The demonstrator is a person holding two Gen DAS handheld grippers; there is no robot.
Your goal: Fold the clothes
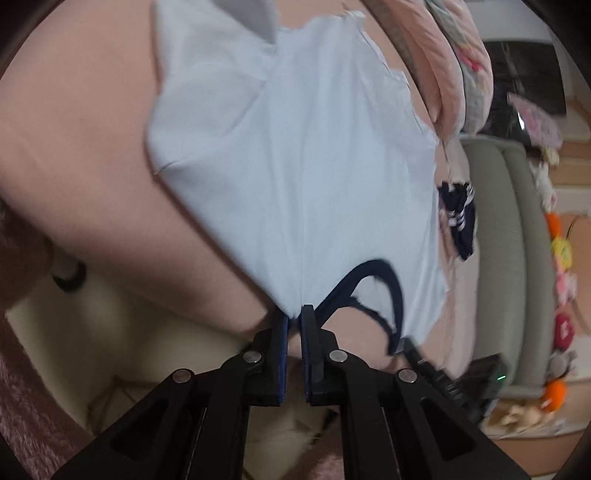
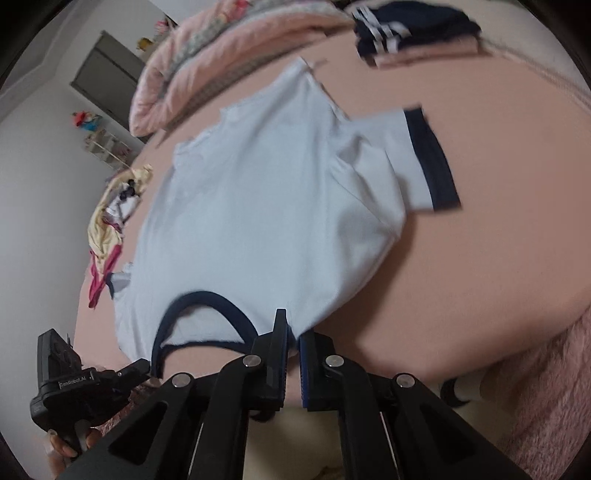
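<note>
At bottom centre of each view, the left gripper (image 1: 294, 320) and right gripper (image 2: 293, 334) each pinch a shoulder of the white shirt (image 1: 295, 166), either side of its collar (image 2: 207, 314). Its length runs away from both toward the frame's top, so neither is nearer.

Matt white cloth T-shirt (image 2: 266, 192)

T-shirt (image 2: 258, 199) flat on the bed (image 2: 480, 258), quilt (image 2: 192, 66) beyond it, folded clothes (image 2: 410, 31) far right.
</note>
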